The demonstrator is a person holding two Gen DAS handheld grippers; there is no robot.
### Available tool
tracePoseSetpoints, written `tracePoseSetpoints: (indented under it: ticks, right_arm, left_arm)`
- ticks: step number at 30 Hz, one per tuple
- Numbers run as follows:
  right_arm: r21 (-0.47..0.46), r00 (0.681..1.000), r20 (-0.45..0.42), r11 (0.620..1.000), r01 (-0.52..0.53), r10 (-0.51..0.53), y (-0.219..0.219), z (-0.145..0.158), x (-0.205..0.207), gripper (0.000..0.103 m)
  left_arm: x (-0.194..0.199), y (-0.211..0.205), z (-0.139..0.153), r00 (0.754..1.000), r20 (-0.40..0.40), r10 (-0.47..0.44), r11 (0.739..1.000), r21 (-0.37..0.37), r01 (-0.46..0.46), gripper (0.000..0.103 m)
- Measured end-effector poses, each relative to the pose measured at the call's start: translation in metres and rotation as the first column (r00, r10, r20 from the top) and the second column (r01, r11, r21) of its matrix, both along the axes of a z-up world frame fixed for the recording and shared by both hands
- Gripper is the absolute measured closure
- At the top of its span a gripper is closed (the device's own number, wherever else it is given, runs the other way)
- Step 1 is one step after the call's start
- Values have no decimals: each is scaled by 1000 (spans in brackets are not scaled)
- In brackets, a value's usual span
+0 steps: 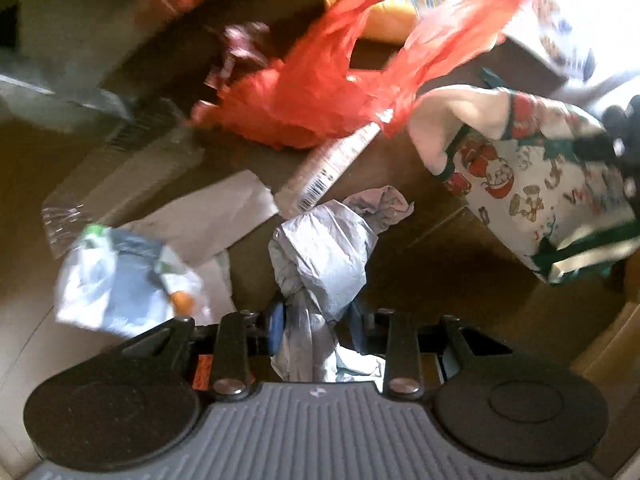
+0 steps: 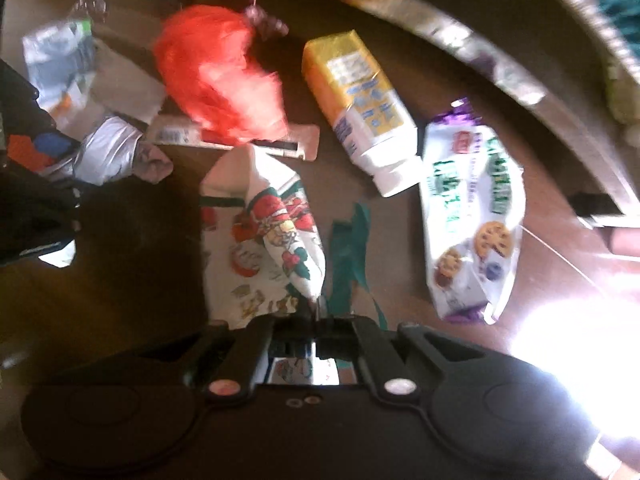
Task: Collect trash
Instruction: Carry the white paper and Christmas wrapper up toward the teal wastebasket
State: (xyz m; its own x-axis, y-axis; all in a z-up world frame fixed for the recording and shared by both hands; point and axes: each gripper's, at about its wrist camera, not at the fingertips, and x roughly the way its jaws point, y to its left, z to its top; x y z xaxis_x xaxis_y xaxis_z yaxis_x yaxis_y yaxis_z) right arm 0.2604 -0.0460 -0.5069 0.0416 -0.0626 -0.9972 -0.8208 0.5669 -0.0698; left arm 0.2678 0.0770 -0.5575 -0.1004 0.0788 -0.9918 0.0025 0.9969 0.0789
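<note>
My left gripper (image 1: 316, 316) is shut on a crumpled grey-white plastic bag (image 1: 324, 248), which also shows in the right wrist view (image 2: 108, 148). My right gripper (image 2: 320, 312) is shut on a white wrapper with a red and green cartoon print (image 2: 268, 232), seen at the right in the left wrist view (image 1: 532, 172). A red plastic bag (image 1: 316, 92) lies beyond both, also in the right wrist view (image 2: 220, 76). All rest on a dark brown surface (image 1: 420, 264).
A yellow and white carton (image 2: 360, 108) and a purple cookie packet (image 2: 472, 216) lie right of the red bag. A flat barcoded box (image 1: 320, 172), a grey paper (image 1: 208, 216), a white-blue wrapper (image 1: 120, 276) and a clear packet (image 1: 120, 176) lie left. A green ribbon (image 2: 352, 248) lies by the printed wrapper.
</note>
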Motion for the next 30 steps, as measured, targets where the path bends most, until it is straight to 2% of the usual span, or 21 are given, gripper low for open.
tracePoseSetpoints:
  ticks: [3,9,12,15,20,25,30]
  right_arm:
    - [6,996,33,997,80,-81,0,35,1,103]
    - [91,970,105,974,208,-217,-14,108,-9,103]
    - [165,951,141,954,250,-274,-22,143,-14,103]
    - [232,931,189,935,267,-313,-32,188,-18,103]
    - [345,879,277,894,287,-389,-56,266,-25,103]
    - [460,821,359,850,258,-444,-84,344,-35,103]
    - [539,766,424,814,216,-484,-120,414,-37,103]
  left_arm:
    - [3,7,31,999,34,41,999,-4,-41,72]
    - [-25,-5,82,989,131,66,998,-13,-65,72]
    - [-36,-18,139,977,201,74,997,-21,-71,71]
    - [-43,-24,181,959,271,85,996,-31,-79,72]
    - [-54,-36,253,914,398,83,996,-12,-86,72]
    - [-58,-53,333,840,538,74,996,-1,-87,71]
    - [-52,-78,408,764,644,43,999,-5,-52,71]
